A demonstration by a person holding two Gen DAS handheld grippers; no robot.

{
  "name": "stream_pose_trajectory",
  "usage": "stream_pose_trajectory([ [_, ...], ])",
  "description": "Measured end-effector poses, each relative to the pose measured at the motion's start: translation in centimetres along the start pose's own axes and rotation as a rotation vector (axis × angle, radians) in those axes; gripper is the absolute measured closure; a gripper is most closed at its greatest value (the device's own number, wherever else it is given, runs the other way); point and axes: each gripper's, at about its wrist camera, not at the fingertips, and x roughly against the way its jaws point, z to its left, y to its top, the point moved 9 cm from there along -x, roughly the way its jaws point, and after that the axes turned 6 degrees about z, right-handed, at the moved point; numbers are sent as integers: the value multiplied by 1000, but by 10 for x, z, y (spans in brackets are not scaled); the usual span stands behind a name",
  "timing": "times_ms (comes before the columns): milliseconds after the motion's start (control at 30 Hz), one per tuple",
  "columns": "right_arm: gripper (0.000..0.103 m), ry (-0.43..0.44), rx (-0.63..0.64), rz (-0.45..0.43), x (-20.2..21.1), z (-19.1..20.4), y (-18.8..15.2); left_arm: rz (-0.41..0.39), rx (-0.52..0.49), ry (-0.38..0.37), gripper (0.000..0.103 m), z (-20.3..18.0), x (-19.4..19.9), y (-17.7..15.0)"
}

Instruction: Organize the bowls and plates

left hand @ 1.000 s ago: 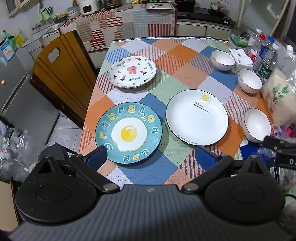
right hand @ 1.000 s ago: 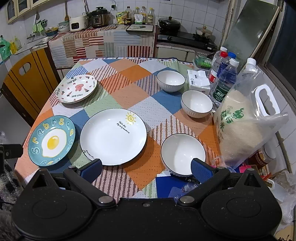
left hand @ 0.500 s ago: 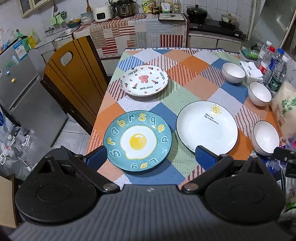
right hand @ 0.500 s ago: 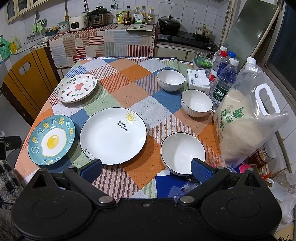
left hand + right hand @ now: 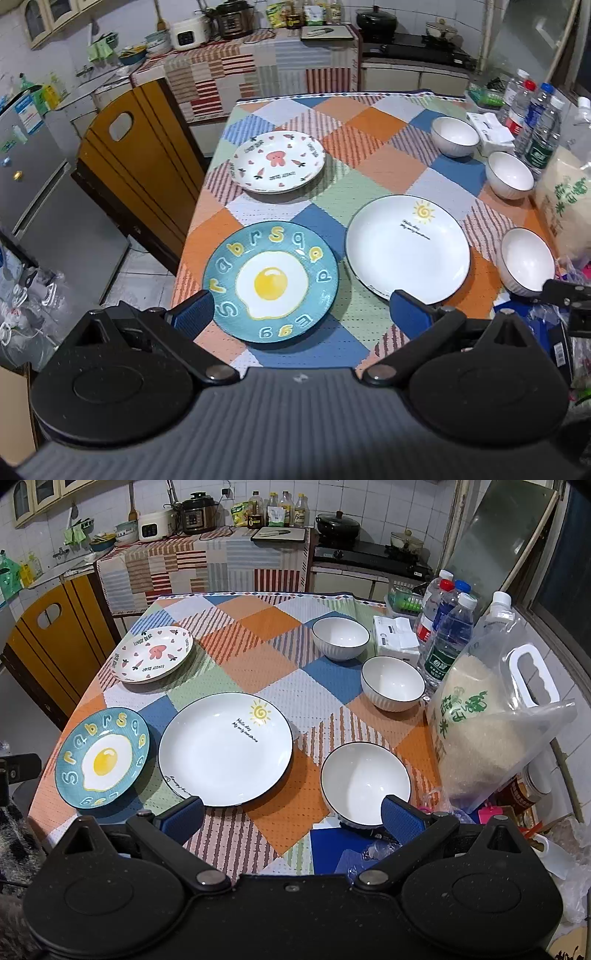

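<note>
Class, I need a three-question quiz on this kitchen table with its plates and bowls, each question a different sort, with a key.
1. True or false: the three white bowls are stacked.
2. Which plate lies nearest the left gripper? A) rabbit plate B) egg plate C) sun plate
3. Fill in: the bag of rice stands at the table's ____ edge.

Key: 1. False; the near bowl, middle bowl and far bowl sit apart. 2. B. 3. Right.

Three plates (image 5: pixel 225 749); three bowls (image 5: pixel 365 782); four water bottles (image 5: pixel 448 642).
</note>
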Motion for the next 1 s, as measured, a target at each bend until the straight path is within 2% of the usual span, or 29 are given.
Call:
stream_pose_trajectory([
  [133, 0, 1, 0, 2, -3, -1, -1, 18, -8, -50, 3, -6, -5, 2],
  [233, 0, 25, 12, -45, -1, 1, 2, 8, -26, -63, 3, -9, -13, 6],
  [367, 0, 148, 56, -227, 1, 3, 13, -19, -49, -77, 3, -9, -30, 21],
  [433, 0, 225, 37, -334, -2, -2, 17, -17, -108, -102, 3, -12, -42, 29],
  [467, 0, 275, 21, -360, -5, -5, 18, -21, -136, -107, 4, -13, -48, 34],
  [533, 2, 344, -13, -329, -21, -7, 21, -19, -129, -130, 4, -11, -60, 43],
  [600, 9, 401, -39, -264, -42, -6, 21, -11, -132, -192, 4, -14, -73, 51],
  [667, 10, 452, -60, -223, -60, -2, 16, 11, -132, -207, 6, -15, -91, 59],
  [833, 17, 495, -144, -136, -104, 7, -3, 60, -198, -243, 17, -28, -138, 69],
  [1000, 22, 508, -194, -64, -141, 13, -28, 97, -221, -283, 30, -34, -183, 75],
])
